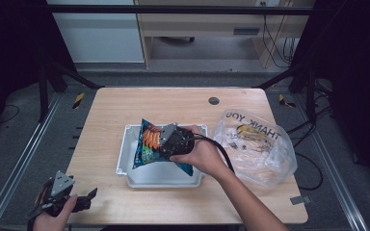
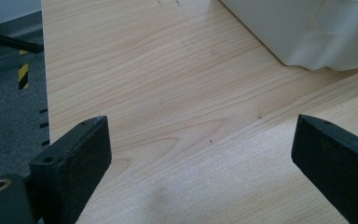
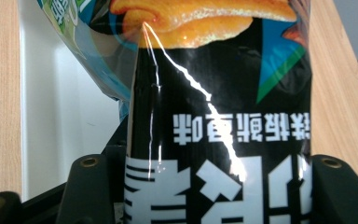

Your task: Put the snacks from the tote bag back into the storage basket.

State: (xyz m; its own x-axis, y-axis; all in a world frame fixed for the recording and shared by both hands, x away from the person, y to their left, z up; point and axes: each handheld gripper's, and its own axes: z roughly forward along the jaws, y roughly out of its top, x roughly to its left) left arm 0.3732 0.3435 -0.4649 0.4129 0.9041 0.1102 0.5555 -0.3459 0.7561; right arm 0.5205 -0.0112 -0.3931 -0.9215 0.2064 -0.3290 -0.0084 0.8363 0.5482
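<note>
Wooden table (image 1: 111, 110), right claw (image 1: 166, 142) clamping snack bag (image 1: 149, 144) over white tray (image 1: 125, 159), left claw (image 1: 84, 197) wide.

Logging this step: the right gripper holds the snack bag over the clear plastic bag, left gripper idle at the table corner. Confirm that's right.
Not quite. In the high view the right gripper holds the snack bag over the white tray, not the clear plastic bag. The left gripper is idle.

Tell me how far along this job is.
Done: the right gripper has clamped the snack bag. In hand: the bag is held over the white tray. Left: setting it down and letting go. The left gripper waits open at the table's near corner.
</note>
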